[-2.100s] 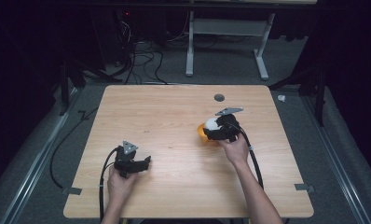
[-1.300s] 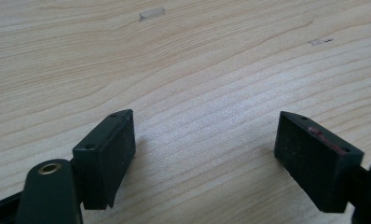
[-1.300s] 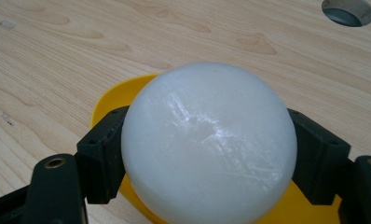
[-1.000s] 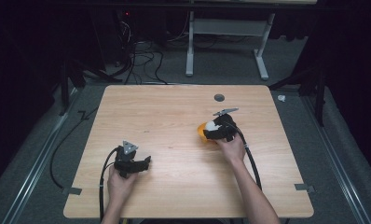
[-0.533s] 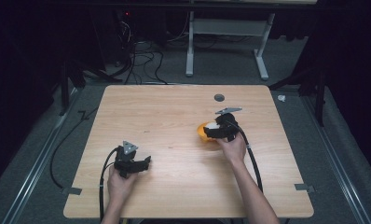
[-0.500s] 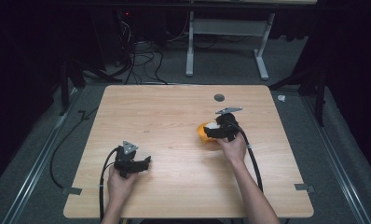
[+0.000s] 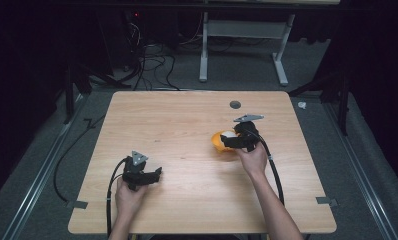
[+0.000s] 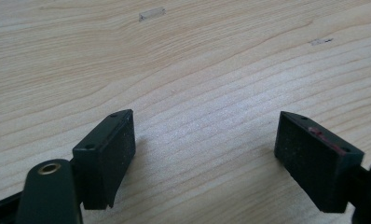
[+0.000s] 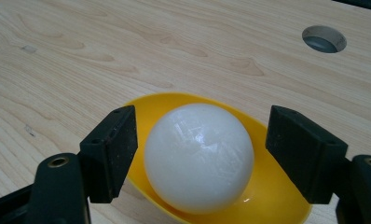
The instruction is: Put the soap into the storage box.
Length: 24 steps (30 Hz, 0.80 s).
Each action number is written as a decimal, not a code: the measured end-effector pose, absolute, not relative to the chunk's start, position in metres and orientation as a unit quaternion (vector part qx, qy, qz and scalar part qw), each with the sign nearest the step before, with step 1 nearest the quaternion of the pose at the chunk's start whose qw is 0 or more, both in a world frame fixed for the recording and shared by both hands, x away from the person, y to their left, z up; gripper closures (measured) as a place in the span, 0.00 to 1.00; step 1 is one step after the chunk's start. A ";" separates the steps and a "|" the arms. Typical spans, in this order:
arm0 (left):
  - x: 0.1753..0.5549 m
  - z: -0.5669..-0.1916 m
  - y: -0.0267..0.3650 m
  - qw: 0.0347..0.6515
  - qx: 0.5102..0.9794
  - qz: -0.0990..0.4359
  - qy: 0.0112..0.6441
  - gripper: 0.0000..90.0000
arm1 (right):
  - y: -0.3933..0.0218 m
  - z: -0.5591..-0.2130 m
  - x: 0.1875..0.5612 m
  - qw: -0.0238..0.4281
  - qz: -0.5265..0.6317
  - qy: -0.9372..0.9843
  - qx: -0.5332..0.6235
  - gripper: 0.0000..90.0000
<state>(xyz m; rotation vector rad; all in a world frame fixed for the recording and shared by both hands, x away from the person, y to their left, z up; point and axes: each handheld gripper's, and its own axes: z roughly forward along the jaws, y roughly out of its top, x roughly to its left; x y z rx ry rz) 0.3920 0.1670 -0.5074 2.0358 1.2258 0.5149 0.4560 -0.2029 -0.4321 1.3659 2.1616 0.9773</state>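
Observation:
A glossy white ball (image 9: 198, 156) rests in a shallow yellow bowl (image 9: 155, 106) on the wooden table (image 7: 177, 125). From above, the bowl (image 7: 218, 141) and ball (image 7: 228, 134) lie right of the table's centre. My right gripper (image 9: 200, 154) is open, its jaws standing on either side of the ball with a gap on each side; in the high view the right gripper (image 7: 231, 141) hangs over the bowl. The left gripper (image 8: 204, 156) is open over bare wood, nothing between its jaws. In the high view the left gripper (image 7: 156, 175) sits near the front left.
A round cable hole (image 9: 324, 38) pierces the tabletop beyond the bowl, and shows as a dark hole (image 7: 235, 104) near the far edge. Cables trail from both grippers toward the front edge. A white desk frame (image 7: 242, 30) stands on the floor behind the table.
The right gripper has shifted slightly around the bowl, staying over the ball. The left gripper has not moved.

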 end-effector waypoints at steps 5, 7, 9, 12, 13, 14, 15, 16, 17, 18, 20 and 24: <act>0.392 -0.507 0.167 0.348 0.785 0.198 0.473 0.23 | -0.204 -0.428 0.452 0.204 0.356 0.771 0.487 0.29; 0.392 -0.507 0.167 0.347 0.785 0.199 0.473 0.23 | -0.205 -0.426 0.451 0.205 0.357 0.771 0.486 0.29; 0.392 -0.507 0.167 0.348 0.785 0.198 0.473 0.23 | -0.206 -0.425 0.449 0.206 0.358 0.770 0.486 0.29; 0.392 -0.507 0.167 0.348 0.785 0.199 0.473 0.23 | -0.207 -0.423 0.448 0.209 0.360 0.768 0.486 0.29; 0.392 -0.507 0.167 0.348 0.785 0.199 0.473 0.23 | -0.208 -0.422 0.447 0.210 0.362 0.767 0.486 0.29; 0.392 -0.507 0.167 0.348 0.785 0.199 0.473 0.23 | -0.208 -0.421 0.446 0.211 0.362 0.767 0.486 0.29; 0.392 -0.507 0.167 0.348 0.785 0.198 0.473 0.23 | -0.209 -0.420 0.445 0.211 0.363 0.767 0.485 0.29; 0.392 -0.507 0.167 0.348 0.785 0.199 0.473 0.23 | -0.209 -0.420 0.445 0.211 0.363 0.767 0.485 0.29; 0.392 -0.507 0.167 0.348 0.785 0.198 0.473 0.23 | -0.209 -0.420 0.444 0.212 0.362 0.768 0.485 0.29; 0.392 -0.507 0.167 0.348 0.785 0.198 0.473 0.23 | -0.209 -0.420 0.444 0.213 0.362 0.768 0.483 0.29; 0.392 -0.507 0.167 0.348 0.785 0.199 0.473 0.23 | -0.210 -0.419 0.443 0.214 0.362 0.768 0.483 0.30; 0.392 -0.507 0.167 0.348 0.785 0.199 0.473 0.23 | -0.212 -0.417 0.441 0.215 0.363 0.767 0.484 0.30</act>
